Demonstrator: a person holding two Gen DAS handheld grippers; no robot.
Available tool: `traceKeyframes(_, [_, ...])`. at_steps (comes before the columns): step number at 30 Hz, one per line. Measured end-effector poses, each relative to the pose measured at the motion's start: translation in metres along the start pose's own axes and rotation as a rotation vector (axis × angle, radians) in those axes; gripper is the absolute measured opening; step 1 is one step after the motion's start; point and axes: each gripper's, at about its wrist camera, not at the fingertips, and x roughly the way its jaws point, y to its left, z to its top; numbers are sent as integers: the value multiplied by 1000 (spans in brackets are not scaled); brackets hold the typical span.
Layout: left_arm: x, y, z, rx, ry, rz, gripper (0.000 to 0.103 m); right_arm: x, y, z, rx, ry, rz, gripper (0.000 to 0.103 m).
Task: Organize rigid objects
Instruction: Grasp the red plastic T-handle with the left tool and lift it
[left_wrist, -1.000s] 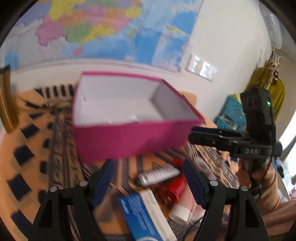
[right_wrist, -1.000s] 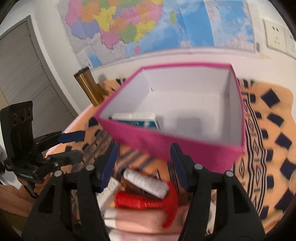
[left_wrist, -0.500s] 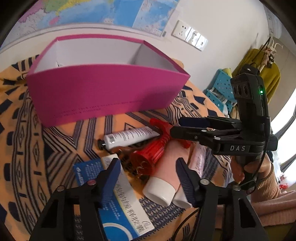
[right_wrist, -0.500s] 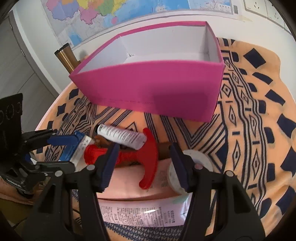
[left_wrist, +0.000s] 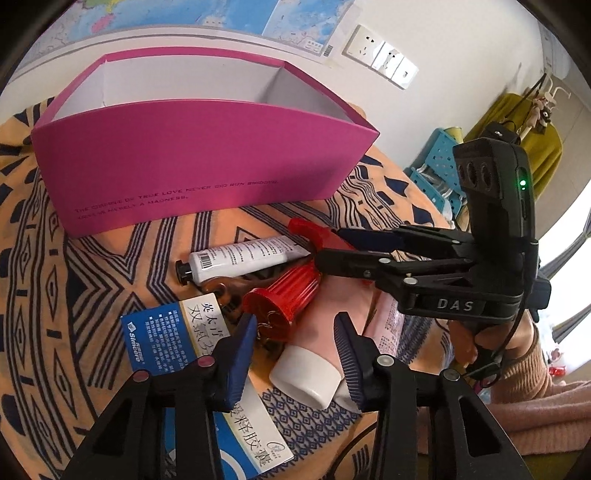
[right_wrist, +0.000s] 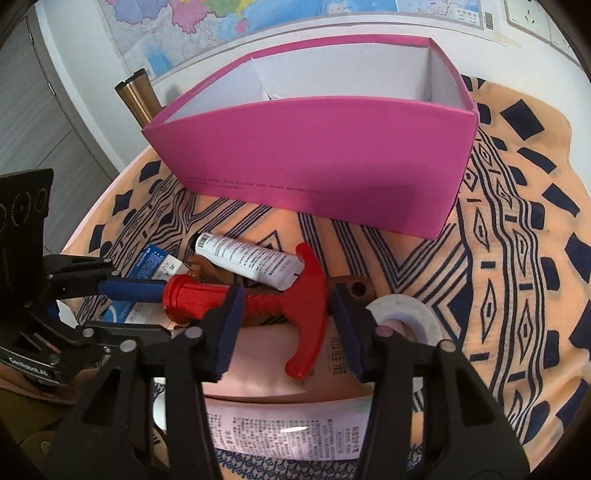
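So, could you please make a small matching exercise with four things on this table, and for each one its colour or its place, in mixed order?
Things:
1. box
2. T-handled tool
3. small tube with black cap
4. flat carton with Chinese print

Descriptions:
A. blue and white, lies nearest the left gripper's left finger
B. white, lies between the box and the red tool
C. pink outside, white inside, open on top
D. red, lies across a pale pink tube

Pairs: 1-C, 2-D, 3-B, 4-A
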Motion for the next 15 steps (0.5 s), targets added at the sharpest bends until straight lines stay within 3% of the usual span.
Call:
traceKeyframes(4, [4,-1,3,-5,-1,0,34,0,-1,-1,12,1,9,48])
traceKeyframes(15, [5,-2,9,1,-12,5,33,-7,1,-4,28,-28,14,47])
